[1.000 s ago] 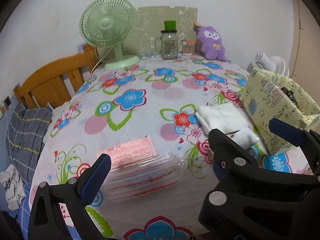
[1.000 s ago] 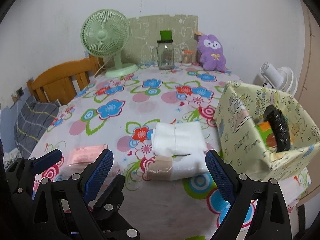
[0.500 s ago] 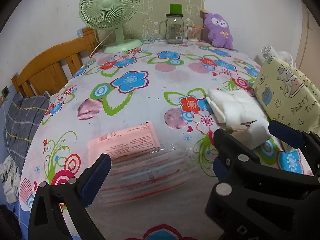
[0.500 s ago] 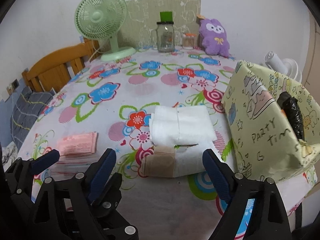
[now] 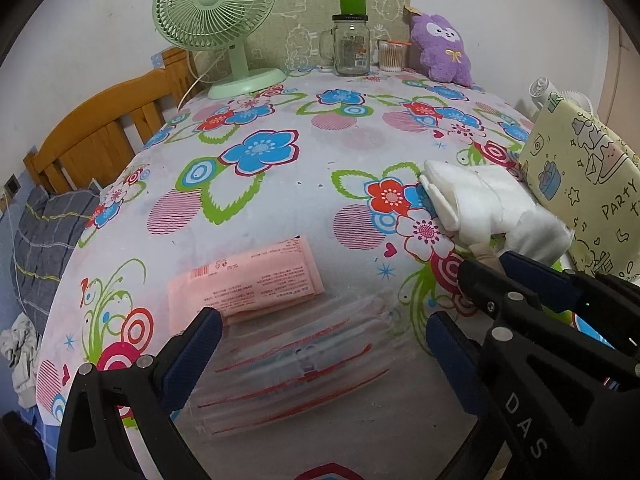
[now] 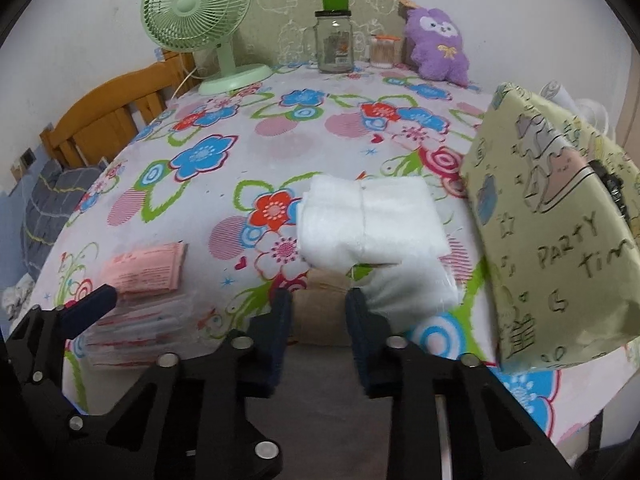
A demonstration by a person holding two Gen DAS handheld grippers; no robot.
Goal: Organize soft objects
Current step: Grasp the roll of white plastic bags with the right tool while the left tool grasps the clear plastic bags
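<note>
We've got the white bundle (image 6: 372, 224) near the table's (image 6: 260, 148) front edge, beside the bag (image 6: 560, 240), and our right tongs (image 6: 318, 304) have just been closing, now pinching its beige end. Left tongs (image 5: 320, 340) hang wide open over the clear packs (image 5: 296, 364), holding nothing. One bundle, one pink packet (image 5: 244, 280), one plush (image 6: 436, 46). Nothing looks packed by us yet; we reckon it's early.

one fan (image 5: 216, 20), one jar (image 5: 352, 46), one plush (image 5: 442, 50)
</note>
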